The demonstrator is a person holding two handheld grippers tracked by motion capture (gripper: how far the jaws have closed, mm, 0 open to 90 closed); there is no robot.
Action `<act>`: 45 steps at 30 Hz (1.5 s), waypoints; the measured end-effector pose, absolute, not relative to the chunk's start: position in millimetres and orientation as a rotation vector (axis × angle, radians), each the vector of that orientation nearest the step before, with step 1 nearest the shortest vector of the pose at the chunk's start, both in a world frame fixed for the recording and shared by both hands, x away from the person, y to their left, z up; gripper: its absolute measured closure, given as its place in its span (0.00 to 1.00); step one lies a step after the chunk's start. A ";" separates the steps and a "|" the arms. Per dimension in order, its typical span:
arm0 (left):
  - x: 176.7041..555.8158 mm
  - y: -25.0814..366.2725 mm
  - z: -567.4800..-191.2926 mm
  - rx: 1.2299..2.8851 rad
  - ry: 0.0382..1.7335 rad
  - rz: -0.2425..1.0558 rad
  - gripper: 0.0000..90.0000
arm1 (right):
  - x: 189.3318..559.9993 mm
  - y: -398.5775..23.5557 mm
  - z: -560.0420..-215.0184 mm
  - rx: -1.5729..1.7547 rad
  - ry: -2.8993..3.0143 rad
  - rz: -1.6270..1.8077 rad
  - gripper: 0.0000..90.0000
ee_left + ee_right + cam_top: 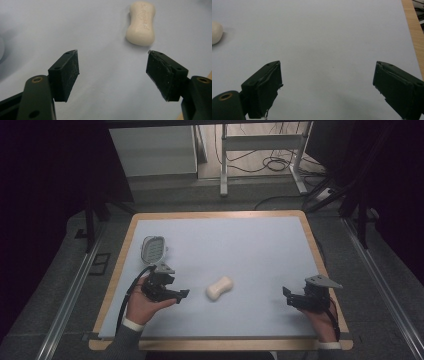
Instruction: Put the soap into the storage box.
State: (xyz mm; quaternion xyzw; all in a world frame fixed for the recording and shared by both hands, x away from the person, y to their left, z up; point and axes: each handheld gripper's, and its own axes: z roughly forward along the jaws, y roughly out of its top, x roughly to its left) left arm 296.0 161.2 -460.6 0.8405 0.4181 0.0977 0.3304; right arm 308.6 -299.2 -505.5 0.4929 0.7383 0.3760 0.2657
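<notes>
Left tongs [112, 72] gaping — soap [140, 23] embossing legible.

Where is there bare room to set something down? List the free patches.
Free: the far half of the table, beyond the soap bar, and the stretch between the soap bar and the right gripper. Crowded: near left, where the soap dish, left gripper and soap bar cluster.

A cream soap [219, 288] bar is lying flat on the pale blue bench [235, 240], near its front middle. It is peanut-shaped, pinched at the waist with rounded ends, and is sitting at a slant, one end nearer the front left, the other pointing back and right. Embossed lettering is showing on its top face, too faint to read. A clear ribbed dish [152, 248] is resting well apart, toward the back left.
</notes>
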 end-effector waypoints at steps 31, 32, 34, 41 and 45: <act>315.3 121.3 -463.2 2.257 1.039 0.204 0.31 | 309.2 -300.3 -507.4 1.349 1.996 0.994 0.10; 316.6 118.9 -464.3 2.259 1.040 0.200 0.31 | 309.3 -300.3 -507.5 1.350 1.996 0.994 0.10; 317.4 117.6 -464.9 2.264 1.036 0.197 0.31 | 309.3 -300.3 -507.6 1.350 1.996 0.994 0.10; 324.4 103.6 -468.5 2.280 1.018 0.192 0.31 | 309.5 -300.7 -508.1 1.352 1.994 0.994 0.10; 327.8 96.1 -470.5 2.294 1.009 0.180 0.32 | 309.7 -301.8 -508.4 1.357 1.992 0.990 0.10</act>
